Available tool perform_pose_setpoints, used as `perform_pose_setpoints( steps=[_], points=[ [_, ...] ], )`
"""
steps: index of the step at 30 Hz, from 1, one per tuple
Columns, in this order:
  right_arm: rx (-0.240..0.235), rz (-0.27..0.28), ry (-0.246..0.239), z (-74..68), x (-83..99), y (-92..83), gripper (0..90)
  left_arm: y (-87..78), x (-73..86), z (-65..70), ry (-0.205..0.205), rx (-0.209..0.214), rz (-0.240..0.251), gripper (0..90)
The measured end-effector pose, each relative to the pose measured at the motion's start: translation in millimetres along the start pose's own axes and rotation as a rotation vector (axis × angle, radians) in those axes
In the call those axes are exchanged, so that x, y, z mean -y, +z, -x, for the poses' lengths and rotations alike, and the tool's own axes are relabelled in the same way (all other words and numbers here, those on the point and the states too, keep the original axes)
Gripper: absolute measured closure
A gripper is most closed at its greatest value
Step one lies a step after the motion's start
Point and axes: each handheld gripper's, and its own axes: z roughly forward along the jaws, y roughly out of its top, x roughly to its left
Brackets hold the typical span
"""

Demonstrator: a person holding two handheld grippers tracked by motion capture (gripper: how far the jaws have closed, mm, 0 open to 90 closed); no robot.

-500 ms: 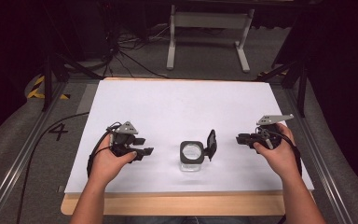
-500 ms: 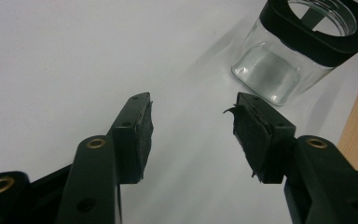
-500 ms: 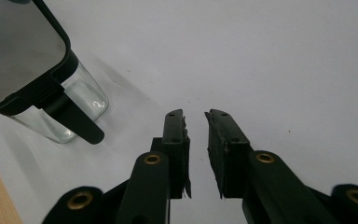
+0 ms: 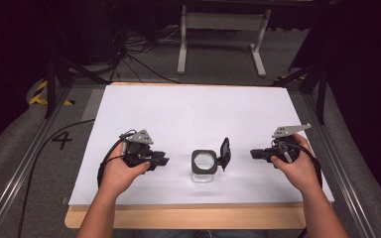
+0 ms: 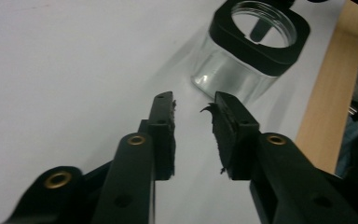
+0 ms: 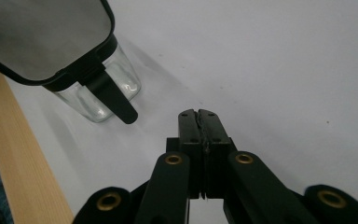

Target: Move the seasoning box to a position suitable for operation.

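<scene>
High view: a glass jar (image 4: 204, 167) stands on the white sheet (image 4: 193, 114) covering the bench (image 4: 188, 217), near its front edge and about midway between the two hands. Its hinged black lid (image 4: 224, 154) is swung up and stands open on the jar's right side, so the mouth is clear. The left gripper (image 4: 159, 160) sits just left of the jar, apart from it; the right gripper (image 4: 256, 153) is near the lid, also apart. Left gripper view: the jaws stand parted by a modest gap with nothing between them, aimed at the jar (image 5: 249, 51), which looks empty through its black rim. Right gripper view: the jaws are pressed together on nothing, with the lid (image 6: 51, 39) and jar (image 6: 105, 93) up to the left, untouched. Judging from this, the opening seems done; whatever follows, closing the lid or moving the jar, has not started, since neither gripper has contact.
</scene>
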Motion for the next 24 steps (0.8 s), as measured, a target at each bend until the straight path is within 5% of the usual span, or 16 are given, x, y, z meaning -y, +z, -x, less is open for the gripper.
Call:
perform_pose_setpoints(
  steps=[8,17,24],
  points=[
    [-0.044,-0.018,-0.034,-7.5,-1.4,5.1,90.0,8.8,-5.7,11.1,0.036,0.053,-0.028,84.1],
    [-0.165,-0.069,-0.115,-22.5,-1.6,22.7,90.0,26.0,-8.6,20.7,0.065,0.096,-0.069,86.9],
    [-0.17,-0.094,-0.132,-26.0,-0.8,29.1,90.0,39.4,-9.6,24.7,0.082,0.109,-0.088,88.9]
  ],
)
